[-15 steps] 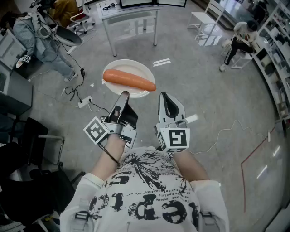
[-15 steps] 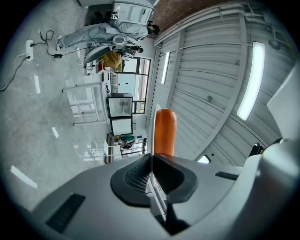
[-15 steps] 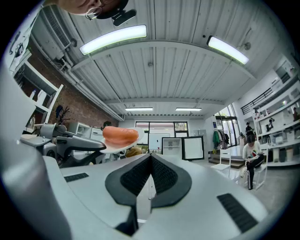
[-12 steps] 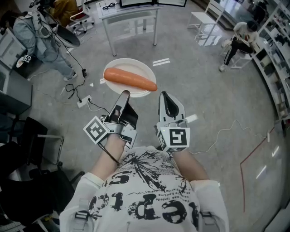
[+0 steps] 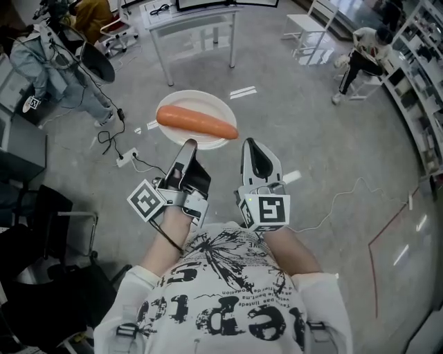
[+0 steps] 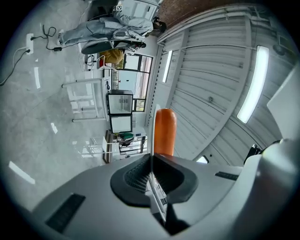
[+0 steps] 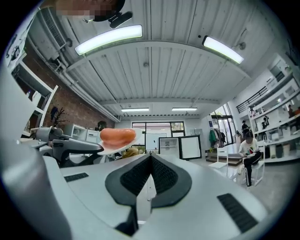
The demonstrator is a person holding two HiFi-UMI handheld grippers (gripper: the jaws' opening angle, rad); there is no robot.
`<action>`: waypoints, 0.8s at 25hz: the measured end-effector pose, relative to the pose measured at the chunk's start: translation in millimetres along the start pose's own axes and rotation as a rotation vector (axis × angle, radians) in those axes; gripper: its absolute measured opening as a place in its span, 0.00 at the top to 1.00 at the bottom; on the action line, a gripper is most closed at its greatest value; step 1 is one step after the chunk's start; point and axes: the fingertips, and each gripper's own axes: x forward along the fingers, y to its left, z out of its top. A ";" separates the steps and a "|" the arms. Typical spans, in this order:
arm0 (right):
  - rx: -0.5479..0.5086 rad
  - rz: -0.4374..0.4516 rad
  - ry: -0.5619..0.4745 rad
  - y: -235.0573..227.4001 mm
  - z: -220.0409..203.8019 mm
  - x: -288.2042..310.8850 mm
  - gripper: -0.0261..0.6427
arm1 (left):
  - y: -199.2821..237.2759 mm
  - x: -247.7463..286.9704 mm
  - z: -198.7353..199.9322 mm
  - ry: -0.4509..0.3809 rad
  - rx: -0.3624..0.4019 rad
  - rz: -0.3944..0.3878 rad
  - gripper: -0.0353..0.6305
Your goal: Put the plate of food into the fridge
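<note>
- Plate, white and round, is held up over the grey floor, out in front of the person's 2 grippers.
- Sausage, orange and long, lies across the middle of the plate, 1 piece only.
- Left gripper: jaws pinched on the near rim of the plate. In the left gripper view the rim shows edge-on as a thin pale line between the pads, and the sausage rises just past them.
- Right gripper: just beside the left gripper and apart from the plate. In the right gripper view its jaws are pressed together with nothing between them, and the sausage sits off to the left.
- Table with metal legs stands well beyond the plate.
- Seated person is far off at the upper right.
</note>
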 end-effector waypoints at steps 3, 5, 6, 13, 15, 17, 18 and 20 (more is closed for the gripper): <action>-0.012 -0.001 0.009 -0.1 -2.8 2.3 0.96 | 1.2 1.2 4.7 -0.005 0.009 0.004 0.91; -0.025 0.002 0.012 -0.5 -4.2 5.2 0.96 | 1.9 4.7 8.1 -0.009 0.018 0.007 0.91; -0.030 0.005 0.016 -0.8 -5.7 6.6 0.96 | 3.2 6.1 9.5 -0.010 0.020 0.011 0.91; -0.064 0.020 0.051 -19.2 -15.4 25.1 0.96 | 18.8 28.2 11.1 -0.012 0.029 0.046 0.91; -0.070 0.032 0.053 -27.8 -18.0 33.5 0.96 | 23.7 38.5 10.1 -0.013 0.042 0.056 0.91; -0.061 0.045 0.055 -39.7 -20.7 44.5 0.96 | 28.8 50.4 7.9 -0.019 0.047 0.063 0.91; -0.053 0.052 0.059 -46.6 -22.4 50.2 0.96 | 31.4 56.6 5.9 -0.024 0.046 0.066 0.91; -0.030 0.070 0.069 -61.6 -26.7 62.2 0.96 | 37.1 69.7 2.1 -0.037 0.049 0.072 0.91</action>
